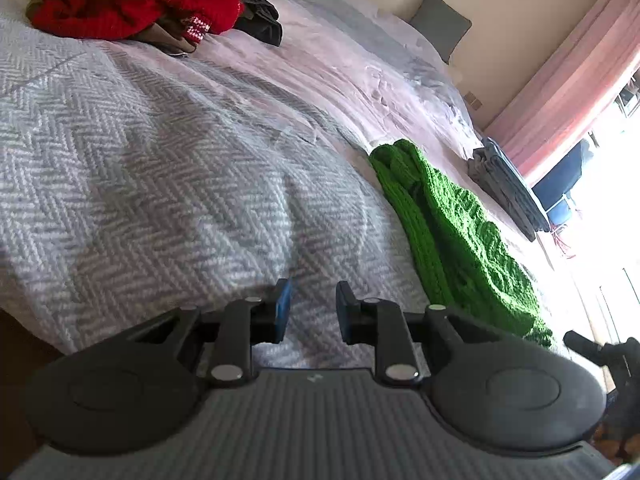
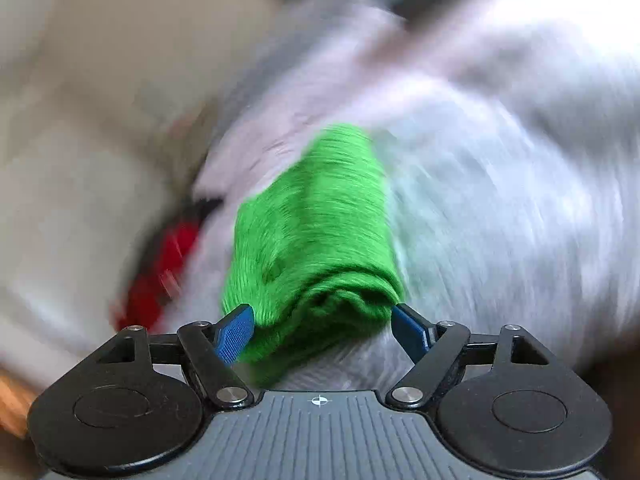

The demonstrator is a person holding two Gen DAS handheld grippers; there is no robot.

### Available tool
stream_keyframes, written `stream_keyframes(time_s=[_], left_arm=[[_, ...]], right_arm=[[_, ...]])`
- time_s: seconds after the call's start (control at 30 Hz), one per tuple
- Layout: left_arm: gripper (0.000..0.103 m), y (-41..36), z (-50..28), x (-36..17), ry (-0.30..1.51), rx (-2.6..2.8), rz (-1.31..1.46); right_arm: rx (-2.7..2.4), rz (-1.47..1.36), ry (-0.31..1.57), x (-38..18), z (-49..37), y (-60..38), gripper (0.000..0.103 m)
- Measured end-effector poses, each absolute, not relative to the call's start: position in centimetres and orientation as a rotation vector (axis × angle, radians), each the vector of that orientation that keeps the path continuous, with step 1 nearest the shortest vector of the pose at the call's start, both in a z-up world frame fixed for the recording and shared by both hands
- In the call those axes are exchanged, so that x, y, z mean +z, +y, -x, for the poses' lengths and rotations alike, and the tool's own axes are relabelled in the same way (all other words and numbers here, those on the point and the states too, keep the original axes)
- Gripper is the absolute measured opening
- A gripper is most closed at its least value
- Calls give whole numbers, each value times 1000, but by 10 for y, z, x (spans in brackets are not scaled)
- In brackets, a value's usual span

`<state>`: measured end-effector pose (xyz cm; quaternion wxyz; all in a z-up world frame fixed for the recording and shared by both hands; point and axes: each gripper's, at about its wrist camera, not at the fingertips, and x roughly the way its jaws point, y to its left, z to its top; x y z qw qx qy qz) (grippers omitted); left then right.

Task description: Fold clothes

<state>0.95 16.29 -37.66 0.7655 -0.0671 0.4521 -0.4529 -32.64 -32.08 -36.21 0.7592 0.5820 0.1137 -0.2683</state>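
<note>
While right claw [image 2: 322, 326] gaped wide around folded green knit sweater [image 2: 312, 240] on the bed [image 1: 160, 168], left claw [image 1: 310, 312] hung released, empty, well left of sweater. Soft, bulky, floppy; probably best pinched at thick rolled edge.

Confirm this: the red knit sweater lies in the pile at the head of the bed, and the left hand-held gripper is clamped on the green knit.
Not right. The left wrist view shows the left hand-held gripper open and empty over the herringbone blanket, the green knit off to its side. The red knit sweater is in the pile.
</note>
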Motion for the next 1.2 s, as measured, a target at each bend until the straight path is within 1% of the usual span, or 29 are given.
stream_keyframes(time_s=[0.17,0.23,0.33,0.37,0.4,0.43,0.5,0.6,0.73,0.8,0.87,0.93,0.97,1.03,1.07,1.1,1.13,1.2], left_arm=[[21,167,-8,-373,976,-976,137],[22,168,-8,-371,973,-971,136],[22,168,-8,-370,970,-964,133],[22,167,-8,-369,970,-963,131],[22,166,-8,-368,970,-962,129],[22,164,-8,-368,970,-963,125],[22,160,-7,-364,966,-971,123],[22,152,-6,-356,949,-990,122],[23,139,-8,-348,940,-1009,122],[23,130,-8,-347,946,-1020,124],[23,122,-7,-347,954,-1036,123],[23,111,-4,-347,961,-1058,114],[23,105,-2,-348,964,-1068,108],[24,94,2,-350,973,-1082,101],[24,89,4,-350,977,-1086,99],[25,87,5,-351,978,-1086,99],[26,85,6,-352,979,-1086,100],[27,81,7,-354,991,-1082,105]], right_arm=[[-556,-1694,3,-404,338,-337,79],[-561,-1796,-23,-413,334,-340,79],[-579,-1828,-27,-416,324,-344,79],[-584,-1802,-12,-414,320,-346,75],[-590,-1776,11,-412,315,-349,50],[-597,-1745,48,-410,311,-353,40],[-609,-1661,106,-403,306,-360,31],[-616,-1400,214,-367,303,-371,27],[-634,-1078,293,-320,314,-397,26],[-626,-963,349,-312,324,-416,26],[-594,-904,400,-318,337,-440,26],[-539,-930,436,-334,350,-470,27],[-515,-990,450,-346,356,-485,30],[-526,-1143,423,-371,375,-495,49],[-543,-1192,391,-378,380,-493,68],[-558,-1219,352,-381,385,-486,83],[-570,-1228,307,-382,390,-478,86],[-575,-1307,217,-388,398,-455,86]])
